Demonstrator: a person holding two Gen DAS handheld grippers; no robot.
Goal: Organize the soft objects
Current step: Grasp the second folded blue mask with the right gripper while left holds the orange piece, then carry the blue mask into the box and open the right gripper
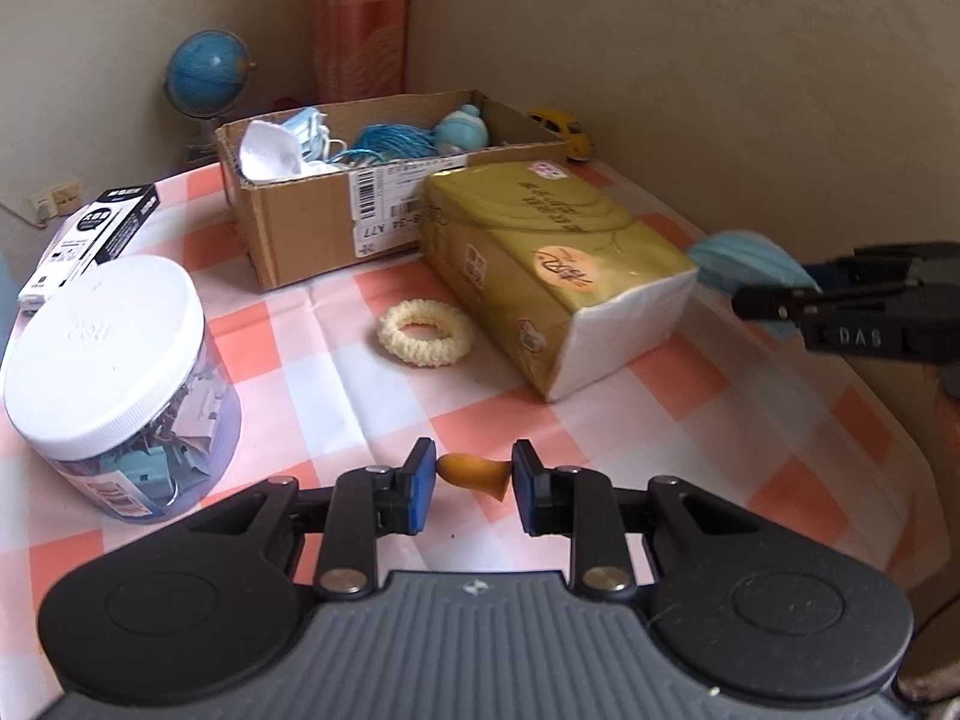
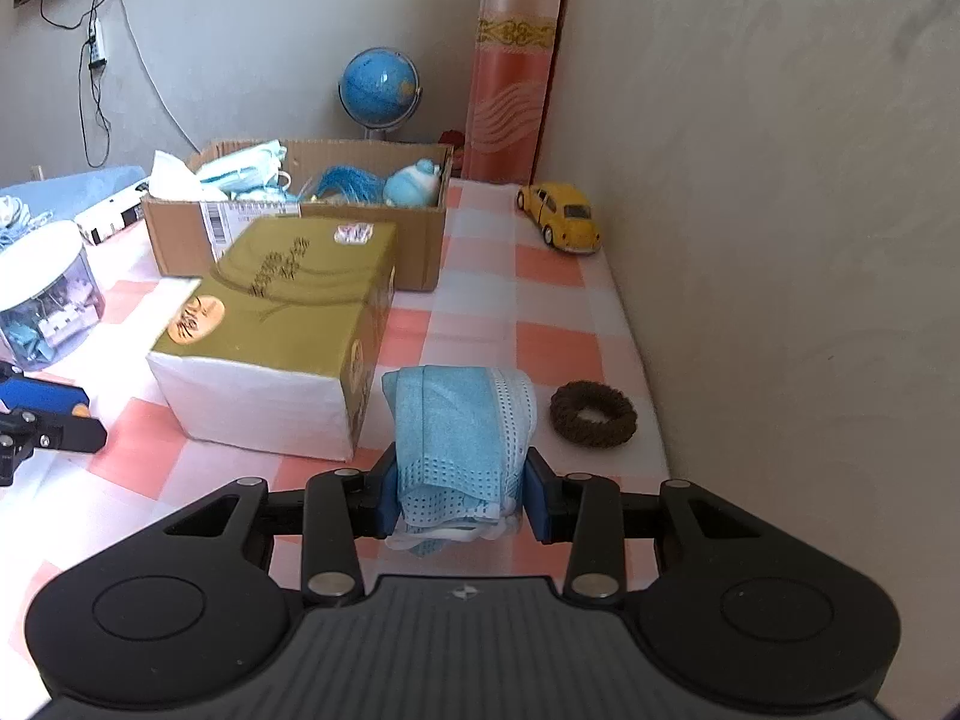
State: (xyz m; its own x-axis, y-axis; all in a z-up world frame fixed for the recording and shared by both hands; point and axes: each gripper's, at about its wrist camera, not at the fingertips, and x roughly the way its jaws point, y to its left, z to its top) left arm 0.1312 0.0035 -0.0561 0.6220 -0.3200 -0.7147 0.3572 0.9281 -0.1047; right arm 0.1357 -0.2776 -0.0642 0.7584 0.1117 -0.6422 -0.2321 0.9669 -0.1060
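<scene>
**Both grippers loaded, box ahead**

The right gripper (image 2: 461,495) is clamped on a folded light-blue disposable face mask (image 2: 459,432), which bulges up and forward between its blue pads, with white ear loops hanging under the jaws. Just ahead and to the right of it a dark brown knitted ring-shaped hair tie (image 2: 593,413) lies on the pink-and-white checked tablecloth (image 2: 540,312). Ahead and to the left sits a gold-wrapped pack of white paper tissues (image 2: 282,324), and beyond that the open brown cardboard box (image 2: 300,228), already containing masks, a coil of blue cord and a small pale-blue plush toy.

The left gripper (image 1: 474,495) has its jaws nearly closed around a small orange teardrop-shaped soft piece (image 1: 477,474); whether both pads press on it cannot be told. Ahead of it a cream knitted ring-shaped hair tie (image 1: 425,333) lies flat on the cloth, just left of the tissue pack. To its left stands a clear round plastic jar with a white lid (image 1: 111,384).
</scene>
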